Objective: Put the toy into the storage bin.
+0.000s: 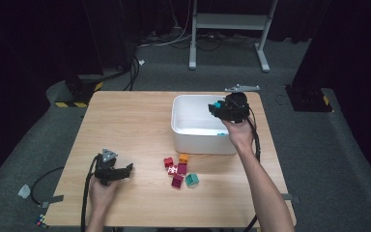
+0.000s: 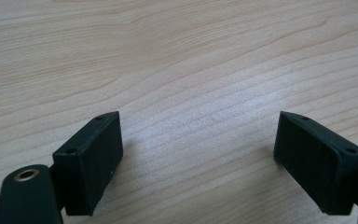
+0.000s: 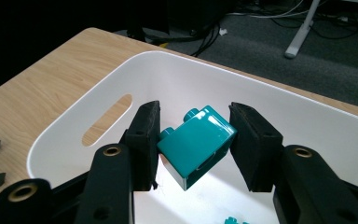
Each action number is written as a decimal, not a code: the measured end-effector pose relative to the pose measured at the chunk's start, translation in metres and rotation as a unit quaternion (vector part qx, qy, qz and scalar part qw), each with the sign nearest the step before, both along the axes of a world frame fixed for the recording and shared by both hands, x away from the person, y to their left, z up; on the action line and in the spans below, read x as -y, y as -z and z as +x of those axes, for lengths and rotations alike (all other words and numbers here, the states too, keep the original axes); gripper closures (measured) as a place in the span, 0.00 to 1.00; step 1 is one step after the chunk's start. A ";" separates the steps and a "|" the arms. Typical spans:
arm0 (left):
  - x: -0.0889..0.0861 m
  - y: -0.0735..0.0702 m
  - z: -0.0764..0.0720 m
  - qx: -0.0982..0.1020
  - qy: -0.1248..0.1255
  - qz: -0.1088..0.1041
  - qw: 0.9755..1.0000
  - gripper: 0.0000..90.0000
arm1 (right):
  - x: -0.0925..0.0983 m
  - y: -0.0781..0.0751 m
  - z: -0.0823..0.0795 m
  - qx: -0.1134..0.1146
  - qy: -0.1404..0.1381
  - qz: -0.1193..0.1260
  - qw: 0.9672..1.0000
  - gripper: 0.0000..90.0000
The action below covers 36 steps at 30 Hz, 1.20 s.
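Black jaws of the right gripper are clenched on a teal block, tilted with its studs up toward eleven o'clock, held above the inside of the white bin. In the high view that right gripper hangs over the bin's two o'clock corner, the bin standing at the worktop's one o'clock area. At least one teal piece already lies on the bin floor, so the sorting looks under way. Left to move are five loose blocks in a cluster at six o'clock of the bin: red, orange, two magenta, and a teal one. At eight o'clock of the worktop, the left gripper rests low, its jaws released and wide over bare wood.
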<state>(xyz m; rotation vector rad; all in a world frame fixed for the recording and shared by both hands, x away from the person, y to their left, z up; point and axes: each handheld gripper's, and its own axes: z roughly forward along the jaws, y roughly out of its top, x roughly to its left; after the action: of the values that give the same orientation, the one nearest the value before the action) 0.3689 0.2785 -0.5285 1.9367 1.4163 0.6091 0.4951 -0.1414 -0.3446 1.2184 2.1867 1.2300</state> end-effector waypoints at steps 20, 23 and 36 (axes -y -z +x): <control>0.000 0.000 0.000 -0.001 0.001 0.002 1.000 0.17 | -0.006 0.015 0.014 -0.018 0.010 -0.017 1.000 0.61; 0.000 0.000 0.000 -0.001 0.001 0.001 1.000 0.17 | -0.008 0.016 0.015 -0.017 0.009 -0.021 1.000 0.60; 0.000 0.000 0.000 -0.001 0.001 0.001 1.000 0.17 | -0.009 0.019 0.015 -0.018 0.004 -0.024 1.000 0.46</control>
<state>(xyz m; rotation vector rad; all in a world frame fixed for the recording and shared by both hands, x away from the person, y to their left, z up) 0.3688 0.2788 -0.5284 1.9408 1.4152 0.6095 0.5096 -0.1326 -0.3632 1.2379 2.2222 1.1538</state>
